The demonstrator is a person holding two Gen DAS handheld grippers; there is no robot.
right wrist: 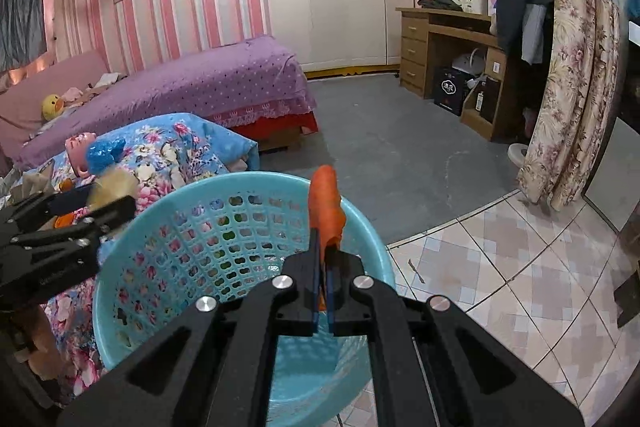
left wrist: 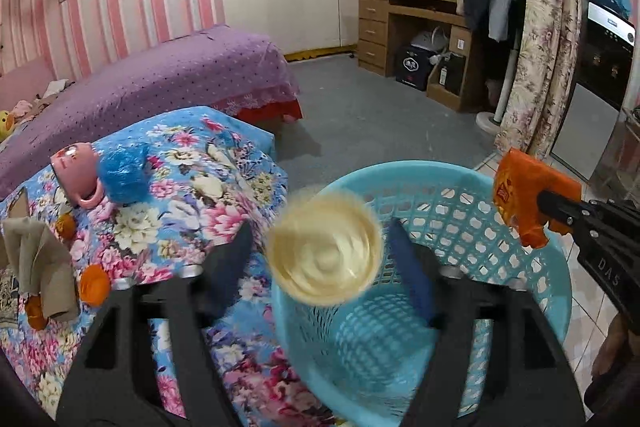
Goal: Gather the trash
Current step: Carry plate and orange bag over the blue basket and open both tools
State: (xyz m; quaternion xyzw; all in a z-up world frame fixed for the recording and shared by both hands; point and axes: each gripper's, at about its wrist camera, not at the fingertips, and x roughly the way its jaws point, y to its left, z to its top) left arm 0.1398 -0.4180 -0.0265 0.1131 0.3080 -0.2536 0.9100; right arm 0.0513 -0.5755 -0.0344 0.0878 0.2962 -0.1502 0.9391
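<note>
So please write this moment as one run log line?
step: drop trash | left tool: open, blurred paper cup between fingers, over blue basket | right tool: shut on orange wrapper above basket

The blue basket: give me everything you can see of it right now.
The blue basket is a round, light blue plastic bin with a solid rolled rim, lattice-holed walls and a solid bottom. It stands upright on the floor, mouth open, close against the flowered cloth. A blurred cream paper cup is over its near rim, between the left gripper's open jaws, not pressed. The right gripper holds an orange wrapper over it. Its bottom looks bare.
</note>
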